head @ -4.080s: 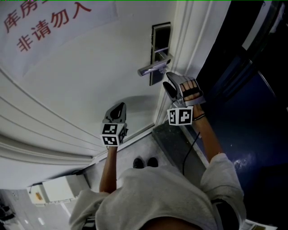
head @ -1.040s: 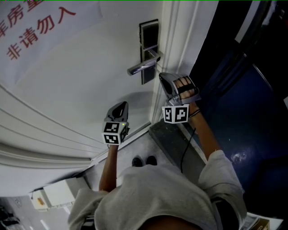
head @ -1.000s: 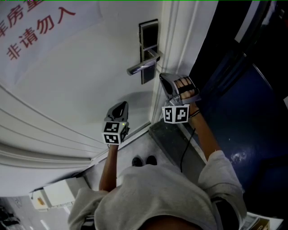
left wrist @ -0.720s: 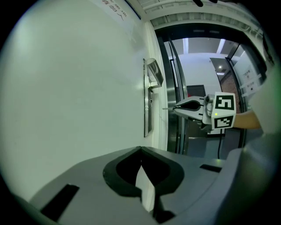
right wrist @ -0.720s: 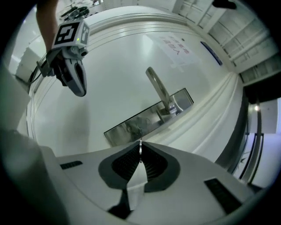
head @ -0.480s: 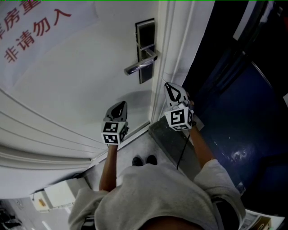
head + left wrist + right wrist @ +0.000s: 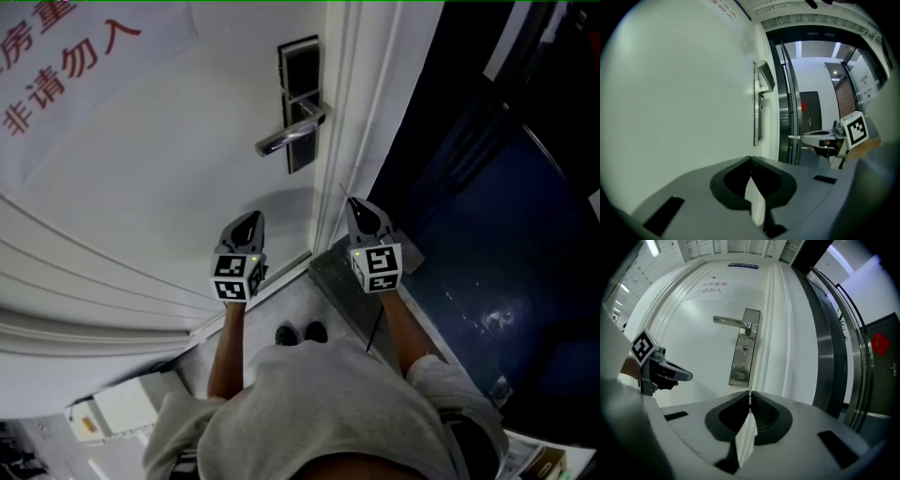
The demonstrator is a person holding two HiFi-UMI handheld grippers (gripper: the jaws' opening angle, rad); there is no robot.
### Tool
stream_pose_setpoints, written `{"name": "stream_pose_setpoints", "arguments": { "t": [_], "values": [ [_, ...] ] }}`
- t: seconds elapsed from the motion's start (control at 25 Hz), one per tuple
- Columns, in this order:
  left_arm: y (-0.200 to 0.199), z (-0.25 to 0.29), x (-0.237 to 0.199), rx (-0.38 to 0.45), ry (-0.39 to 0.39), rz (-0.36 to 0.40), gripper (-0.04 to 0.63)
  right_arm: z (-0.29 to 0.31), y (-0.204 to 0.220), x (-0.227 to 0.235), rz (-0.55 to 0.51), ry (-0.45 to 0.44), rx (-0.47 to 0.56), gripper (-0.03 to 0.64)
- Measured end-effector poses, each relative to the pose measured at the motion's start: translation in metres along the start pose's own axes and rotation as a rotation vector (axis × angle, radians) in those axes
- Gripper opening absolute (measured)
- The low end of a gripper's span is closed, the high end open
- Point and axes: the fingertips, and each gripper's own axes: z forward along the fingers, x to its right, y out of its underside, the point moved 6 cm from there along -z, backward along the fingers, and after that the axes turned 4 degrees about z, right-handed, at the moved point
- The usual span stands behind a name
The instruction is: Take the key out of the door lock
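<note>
Right tool (image 7: 356,208) is gripping key (image 7: 749,398); lock plate (image 7: 744,348) sitting at 12 o'clock, handle (image 7: 731,322) at 11; left tool (image 7: 249,221) hovering closed, empty.

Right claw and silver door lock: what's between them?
Right gripper view: only the thin metal key jutting from the right claw, then bare air to the silver lock plate.

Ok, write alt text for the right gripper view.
The right hand-held gripper is shut on a thin silver key whose tip pokes up between its grey jaws, clear of the white door ahead. Beyond are the door's brushed-metal lock plate and silver lever handle; the left hand-held gripper shows at left.
</note>
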Motion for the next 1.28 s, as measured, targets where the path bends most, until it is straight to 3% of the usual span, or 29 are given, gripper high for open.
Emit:
{"name": "stream_pose_setpoints", "arguments": {
  "t": [0.28,1.28],
  "values": [
    [0.007,0.000,0.001,-0.007,0.002,-0.015,0.018,-0.012,0.020,-0.001,0.094,0.044,-0.011,0.031],
    [0.009,0.003,-0.006,-0.013,0.012,-0.015,0.018,0.001,0.012,-0.005,0.075,0.053,-0.008,0.031]
  ]
}}
